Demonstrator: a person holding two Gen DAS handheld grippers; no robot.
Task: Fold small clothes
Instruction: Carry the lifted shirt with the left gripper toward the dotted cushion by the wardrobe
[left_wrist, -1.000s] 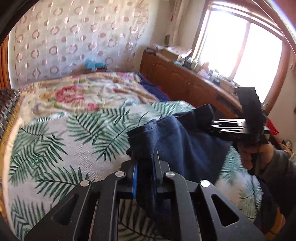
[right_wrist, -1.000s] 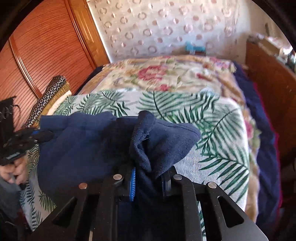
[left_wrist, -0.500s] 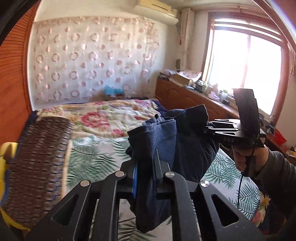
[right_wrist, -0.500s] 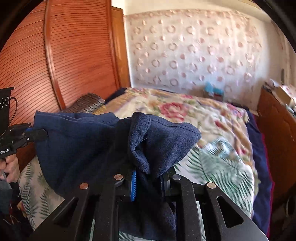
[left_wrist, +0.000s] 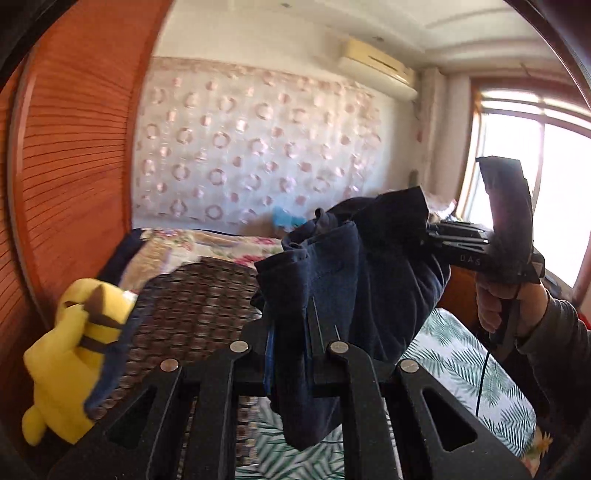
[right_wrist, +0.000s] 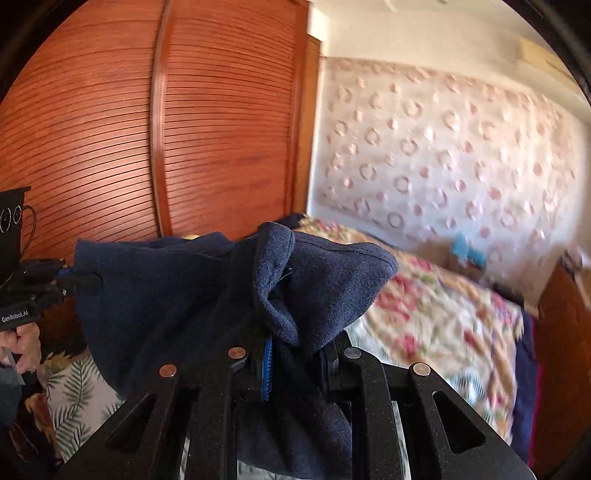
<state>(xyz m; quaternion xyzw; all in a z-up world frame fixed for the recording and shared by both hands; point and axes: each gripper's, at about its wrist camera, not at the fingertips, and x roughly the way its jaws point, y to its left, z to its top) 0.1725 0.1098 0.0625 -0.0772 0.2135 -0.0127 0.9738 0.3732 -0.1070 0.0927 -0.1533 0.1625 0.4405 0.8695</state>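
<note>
Both tools are clamped nearly shut on the navy garment (left_wrist: 369, 280): the left tool (left_wrist: 291, 354) pinches one edge, the right tool (right_wrist: 295, 354) another, holding it above the bed (left_wrist: 461, 373). Bunched cloth, seemingly unevenly gripped, could slip free or fold crooked.

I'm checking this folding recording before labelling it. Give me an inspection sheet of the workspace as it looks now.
Surface: bed with a leaf-print sheet and floral quilt.
Job's things: navy garment held in the air between both grippers.
Clutter: yellow plush toy, woven mat.
Grippers: left gripper and right gripper each shut on the garment.
Cables: thin black cable below the right hand.
Surroundings: wooden slatted wardrobe, air conditioner, window.
</note>
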